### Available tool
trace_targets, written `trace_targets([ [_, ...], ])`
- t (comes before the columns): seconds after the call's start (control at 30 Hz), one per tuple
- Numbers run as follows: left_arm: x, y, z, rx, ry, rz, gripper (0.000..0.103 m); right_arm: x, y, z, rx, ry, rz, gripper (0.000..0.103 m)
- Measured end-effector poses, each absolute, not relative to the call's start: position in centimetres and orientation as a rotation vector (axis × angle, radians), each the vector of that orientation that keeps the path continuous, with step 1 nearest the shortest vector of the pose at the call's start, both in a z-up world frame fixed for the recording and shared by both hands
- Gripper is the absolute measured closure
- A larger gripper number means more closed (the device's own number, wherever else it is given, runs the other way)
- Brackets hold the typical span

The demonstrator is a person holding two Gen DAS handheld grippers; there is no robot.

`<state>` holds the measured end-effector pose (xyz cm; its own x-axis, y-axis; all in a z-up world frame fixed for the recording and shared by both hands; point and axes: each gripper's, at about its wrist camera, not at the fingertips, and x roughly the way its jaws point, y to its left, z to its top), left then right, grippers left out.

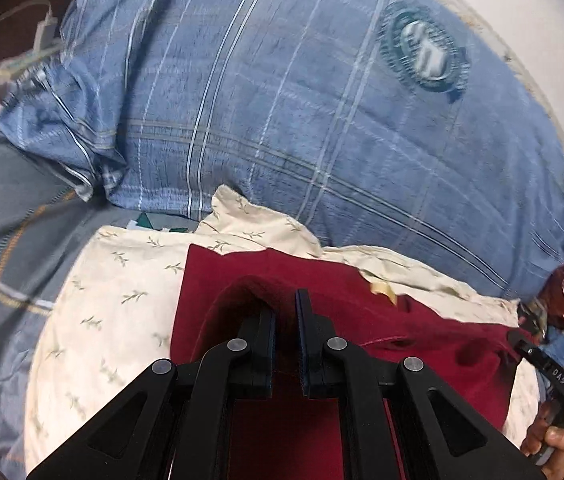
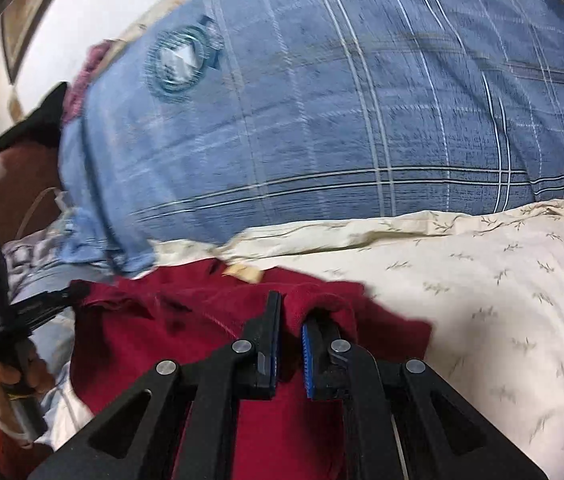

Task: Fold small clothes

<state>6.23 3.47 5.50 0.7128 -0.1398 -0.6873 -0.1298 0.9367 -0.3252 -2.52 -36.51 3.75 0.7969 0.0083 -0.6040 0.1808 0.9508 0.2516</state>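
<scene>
A dark red garment [image 1: 422, 332] lies spread on a cream leaf-print pillow [image 1: 113, 292]. My left gripper [image 1: 285, 304] is shut on a raised fold of the red garment near its left edge. In the right wrist view the red garment [image 2: 169, 328] lies on the same cream pillow [image 2: 502, 280]. My right gripper [image 2: 292, 312] is shut on a bunched fold of it that drapes over the right finger. The other gripper [image 1: 554, 376] shows at the right edge of the left wrist view, and in the right wrist view the other gripper [image 2: 5, 320] shows at the left edge, each held by a hand.
A big blue plaid pillow [image 1: 302, 100] with a round emblem lies just behind the cream one and fills the top of both views; it also shows in the right wrist view [image 2: 322, 112]. Grey-blue bedding [image 1: 5, 216] lies at the left. A white wall [image 1: 522, 12] is behind.
</scene>
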Motion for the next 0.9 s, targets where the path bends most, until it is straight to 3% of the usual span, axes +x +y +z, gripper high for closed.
trace_targets([
  [0.17, 11.0, 3.9, 3.0, -0.389, 0.828, -0.005, 0.094, 0.9, -39.3, 1.2, 0.424, 0.671, -0.096, 0.095],
  [0.27, 12.7, 3.9, 2.2, -0.367, 0.845, -0.029, 0.088, 1.9, -40.6, 0.3, 0.498, 0.688, -0.084, 0.094],
  [0.37, 12.8, 4.6, 2.3, -0.385, 0.859, -0.062, 0.072, 0.8, -41.6, 0.4, 0.593, 0.700, -0.057, 0.088],
  [0.43, 11.8, 5.1, 3.3, -0.374, 0.823, -0.050, 0.033, -0.3, -41.4, 1.1, 0.578, 0.681, -0.069, 0.079],
  [0.47, 11.2, 5.5, 3.9, -0.366, 0.790, -0.028, 0.028, -1.1, -41.2, 1.7, 0.557, 0.660, -0.101, 0.062],
  [0.5, 10.5, 6.0, 4.4, -0.369, 0.769, -0.024, 0.027, -2.2, -41.2, 2.4, 0.543, 0.629, -0.133, 0.052],
  [0.7, 10.9, 5.8, 3.9, -0.332, 0.812, -0.017, 0.027, -1.8, -37.0, 4.2, 0.354, 0.645, -0.062, 0.056],
  [0.9, 14.5, 4.6, 0.6, -0.307, 0.957, 0.031, 0.027, 4.4, -35.9, 0.5, 0.269, 0.757, -0.120, 0.056],
])
